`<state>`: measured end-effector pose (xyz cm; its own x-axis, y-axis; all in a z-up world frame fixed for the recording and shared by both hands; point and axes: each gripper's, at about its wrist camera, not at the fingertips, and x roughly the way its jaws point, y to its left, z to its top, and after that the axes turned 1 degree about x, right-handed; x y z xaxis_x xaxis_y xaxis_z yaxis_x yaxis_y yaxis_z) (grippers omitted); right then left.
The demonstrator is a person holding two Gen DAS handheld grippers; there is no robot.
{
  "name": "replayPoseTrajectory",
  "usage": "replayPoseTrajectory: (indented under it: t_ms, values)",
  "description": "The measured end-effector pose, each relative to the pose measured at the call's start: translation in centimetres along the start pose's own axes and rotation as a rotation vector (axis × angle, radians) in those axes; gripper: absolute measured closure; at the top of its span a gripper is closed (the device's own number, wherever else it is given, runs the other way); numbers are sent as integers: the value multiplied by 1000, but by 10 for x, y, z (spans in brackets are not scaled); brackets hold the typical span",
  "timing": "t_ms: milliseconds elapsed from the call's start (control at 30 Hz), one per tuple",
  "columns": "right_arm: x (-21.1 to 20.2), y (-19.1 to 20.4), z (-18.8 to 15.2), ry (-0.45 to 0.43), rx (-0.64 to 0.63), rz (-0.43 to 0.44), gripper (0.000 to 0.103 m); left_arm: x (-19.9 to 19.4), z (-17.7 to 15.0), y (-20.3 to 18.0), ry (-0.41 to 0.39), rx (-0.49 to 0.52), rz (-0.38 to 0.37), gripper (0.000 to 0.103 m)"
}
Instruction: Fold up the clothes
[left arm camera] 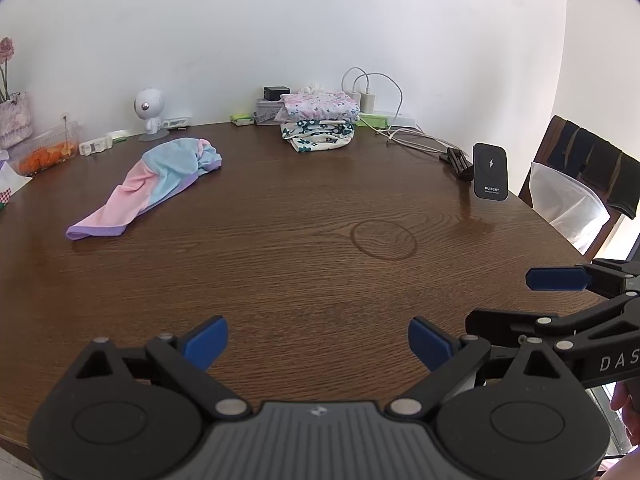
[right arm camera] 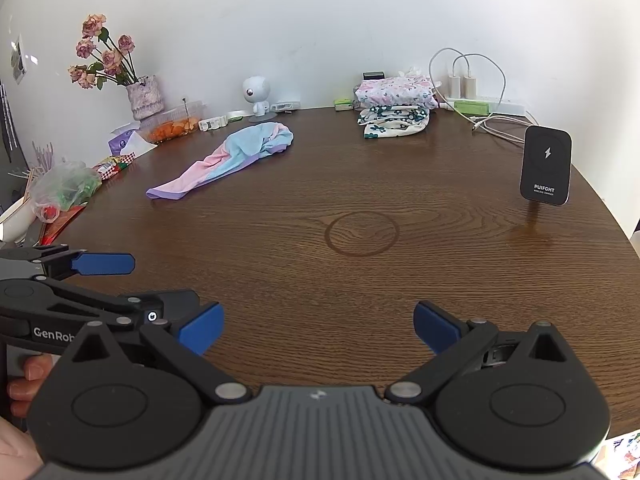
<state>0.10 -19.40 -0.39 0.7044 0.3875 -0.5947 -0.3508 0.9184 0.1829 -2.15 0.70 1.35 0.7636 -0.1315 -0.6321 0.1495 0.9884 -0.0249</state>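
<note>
A crumpled pink, light-blue and purple garment [left arm camera: 156,184] lies unfolded on the round brown table [left arm camera: 320,264] at the far left; it also shows in the right wrist view [right arm camera: 228,158]. Two folded floral garments [left arm camera: 318,120] are stacked at the table's far edge, also seen in the right wrist view [right arm camera: 394,110]. My left gripper [left arm camera: 318,342] is open and empty above the near table edge. My right gripper [right arm camera: 318,326] is open and empty beside it. Each shows in the other's view: the right gripper [left arm camera: 560,280], the left gripper [right arm camera: 104,264].
A black wireless charger stand [left arm camera: 490,172] stands at the right. Cables and a power strip [left arm camera: 392,120] lie at the back. A white robot figure [left arm camera: 150,110], a food container [left arm camera: 48,152], a flower vase [right arm camera: 144,96] and bags [right arm camera: 64,188] crowd the left. A chair [left arm camera: 580,160] stands at the right.
</note>
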Motion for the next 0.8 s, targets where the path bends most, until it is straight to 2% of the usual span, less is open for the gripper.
replayPoseTrajectory:
  t_ms: [800]
  values:
    - [-2, -2, 0, -13, 2, 8, 0, -2, 2, -3, -12, 13, 12, 7]
